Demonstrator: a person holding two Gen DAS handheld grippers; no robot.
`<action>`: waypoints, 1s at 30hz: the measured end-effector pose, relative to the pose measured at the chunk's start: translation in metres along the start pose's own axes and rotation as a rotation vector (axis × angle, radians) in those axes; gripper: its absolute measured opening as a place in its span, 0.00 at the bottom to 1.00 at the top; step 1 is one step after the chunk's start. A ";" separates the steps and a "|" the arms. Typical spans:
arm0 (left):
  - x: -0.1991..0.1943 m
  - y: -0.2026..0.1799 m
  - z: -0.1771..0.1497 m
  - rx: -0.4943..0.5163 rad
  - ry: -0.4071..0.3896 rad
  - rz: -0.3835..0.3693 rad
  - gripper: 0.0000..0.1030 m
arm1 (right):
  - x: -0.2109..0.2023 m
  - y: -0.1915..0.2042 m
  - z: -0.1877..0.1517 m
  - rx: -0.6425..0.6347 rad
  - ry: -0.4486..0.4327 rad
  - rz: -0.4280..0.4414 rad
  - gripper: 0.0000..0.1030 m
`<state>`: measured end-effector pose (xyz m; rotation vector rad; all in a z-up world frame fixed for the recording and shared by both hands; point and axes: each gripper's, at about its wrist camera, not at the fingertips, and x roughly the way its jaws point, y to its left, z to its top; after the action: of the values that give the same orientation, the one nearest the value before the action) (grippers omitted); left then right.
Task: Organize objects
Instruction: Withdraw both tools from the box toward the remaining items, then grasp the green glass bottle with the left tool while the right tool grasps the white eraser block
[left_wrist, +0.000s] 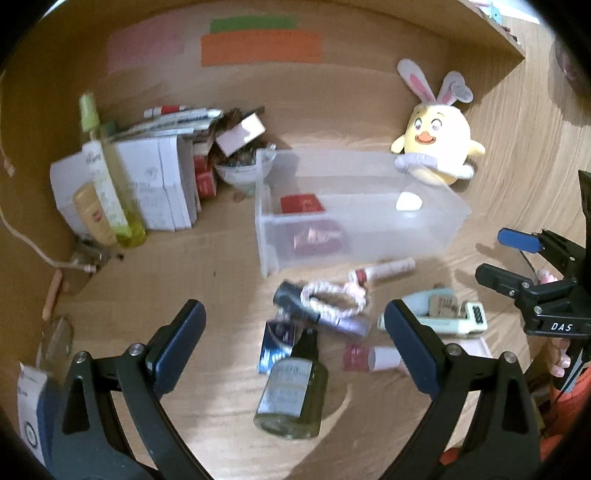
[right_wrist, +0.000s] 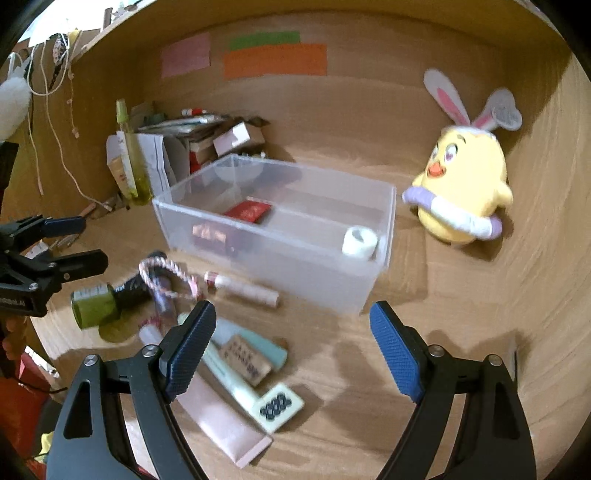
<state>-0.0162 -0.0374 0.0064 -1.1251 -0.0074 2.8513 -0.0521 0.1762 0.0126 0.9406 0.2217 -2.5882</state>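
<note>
Left tool (left_wrist: 295, 339): released, jaws wide with nothing between them, hanging above the green glass bottle (left_wrist: 291, 391) that lies on its side on the tabletop (left_wrist: 207, 266).
Right tool (right_wrist: 293, 350): released too, empty, over the pale tubes (right_wrist: 236, 373) and the small patterned case (right_wrist: 277, 406).
Task's things: loose cosmetics scattered in front of the clear bin (right_wrist: 273, 236), which already holds a red packet (right_wrist: 251, 211) and a white roll (right_wrist: 359, 240).
Risk, bottle: a round body lying flat could roll out from closing pads.
Risk, clutter: the braided loop (left_wrist: 332, 299) lies across a dark bottle (left_wrist: 295, 301), so lifting one may drag the other.
Risk, tools: they work close together and could collide.
Risk, bin: it looks light, so a nudge on its wall may slide it toward the plush chick (right_wrist: 461, 192).
</note>
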 end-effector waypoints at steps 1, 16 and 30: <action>0.001 0.001 -0.003 -0.007 0.007 -0.003 0.96 | 0.001 -0.001 -0.004 0.003 0.008 -0.001 0.81; 0.013 0.007 -0.048 -0.065 0.051 0.013 0.94 | 0.011 -0.006 -0.053 0.056 0.123 0.024 0.81; 0.016 0.004 -0.057 -0.050 0.063 -0.011 0.51 | 0.019 -0.011 -0.061 0.080 0.145 0.066 0.55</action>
<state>0.0104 -0.0420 -0.0466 -1.2195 -0.0814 2.8192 -0.0340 0.1974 -0.0458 1.1459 0.1241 -2.4877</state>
